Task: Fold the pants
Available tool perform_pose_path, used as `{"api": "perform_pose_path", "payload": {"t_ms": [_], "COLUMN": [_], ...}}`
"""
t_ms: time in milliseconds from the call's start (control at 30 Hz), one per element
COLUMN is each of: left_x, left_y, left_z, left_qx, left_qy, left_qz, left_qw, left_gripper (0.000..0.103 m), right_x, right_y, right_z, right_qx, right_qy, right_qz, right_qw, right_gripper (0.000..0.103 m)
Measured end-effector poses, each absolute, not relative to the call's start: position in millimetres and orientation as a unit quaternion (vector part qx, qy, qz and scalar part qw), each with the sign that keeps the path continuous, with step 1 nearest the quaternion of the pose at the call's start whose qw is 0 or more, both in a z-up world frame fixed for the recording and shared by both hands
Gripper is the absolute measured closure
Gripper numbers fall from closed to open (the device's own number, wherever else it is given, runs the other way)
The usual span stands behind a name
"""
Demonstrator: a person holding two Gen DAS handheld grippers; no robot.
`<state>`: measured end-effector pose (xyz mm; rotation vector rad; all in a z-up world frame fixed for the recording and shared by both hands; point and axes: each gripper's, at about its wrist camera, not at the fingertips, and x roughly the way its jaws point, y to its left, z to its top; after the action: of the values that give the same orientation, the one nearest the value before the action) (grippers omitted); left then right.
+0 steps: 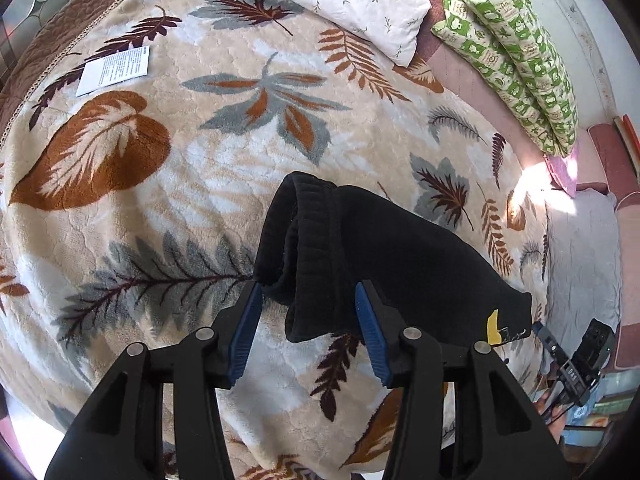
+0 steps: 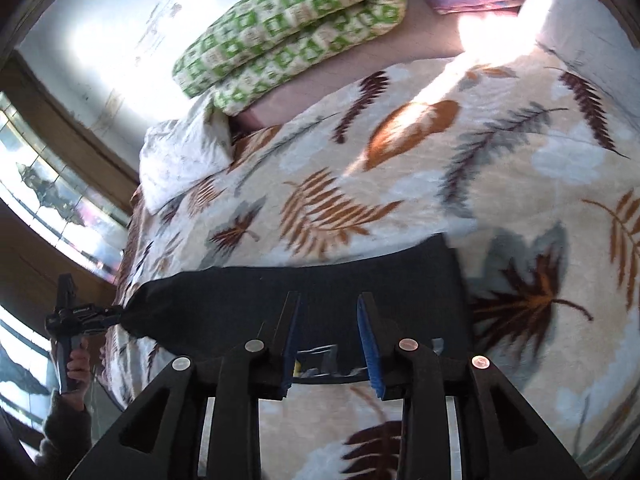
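Now the black fleece pants lie bunched on the leaf-patterned plush bed blanket; left tongs gape around the ribbed waistband, and right tongs stand open above the dark cloth

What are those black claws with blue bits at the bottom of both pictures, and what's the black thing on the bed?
Those claws are two-finger grabbing tools, one in each of a person's hands. Each carries a camera looking along its fingers. One picture comes from the left gripper, the other from the right gripper. Between them stretches a pair of black fleecy pants, over a beige plush blanket with leaf patterns. Cloth sits between both tools' fingers, but I cannot tell whether they pinch it. Further off lie a white printed paper sheet and green-checked pillows.
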<state>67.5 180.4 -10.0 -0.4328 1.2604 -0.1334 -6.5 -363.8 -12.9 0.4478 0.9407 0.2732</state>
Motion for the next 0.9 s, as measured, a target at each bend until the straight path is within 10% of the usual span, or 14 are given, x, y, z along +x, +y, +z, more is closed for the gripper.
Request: {"api": "perform_pose_path", "payload": {"t_ms": [633,700,767,900], "left_x": [120.9,125.1,127.1,130.3], "left_y": [183.3,188.6,194.0,194.5], "left_z": [-43.8,-38.2,-25.0,-20.0], "left_qx": [-0.257,-0.277,-0.285,-0.245], "left_qy": [0.616,0.604,0.58,0.573], "left_qz": [-0.088,-0.091,-0.1,-0.093], "left_qw": [0.74,0.742,0.756,0.777], "left_gripper": [0.058,0.069,0.073,0.073], "right_x": [11.2,11.8,14.5,14.4], "right_y": [41.9,48.6,50.2,43.9], "right_z": [-46.3,-54.3,-55.6,-34.4], "right_qx": [-0.193,-0.214,-0.217,-0.186], "right_qy": [0.415,0.408,0.402,0.358], "right_qz": [0.369,0.36,0.356,0.342], "right_qw": [0.809,0.811,0.815,0.849], "right_gripper": [0.061,0.068,0.099,0.099]}}
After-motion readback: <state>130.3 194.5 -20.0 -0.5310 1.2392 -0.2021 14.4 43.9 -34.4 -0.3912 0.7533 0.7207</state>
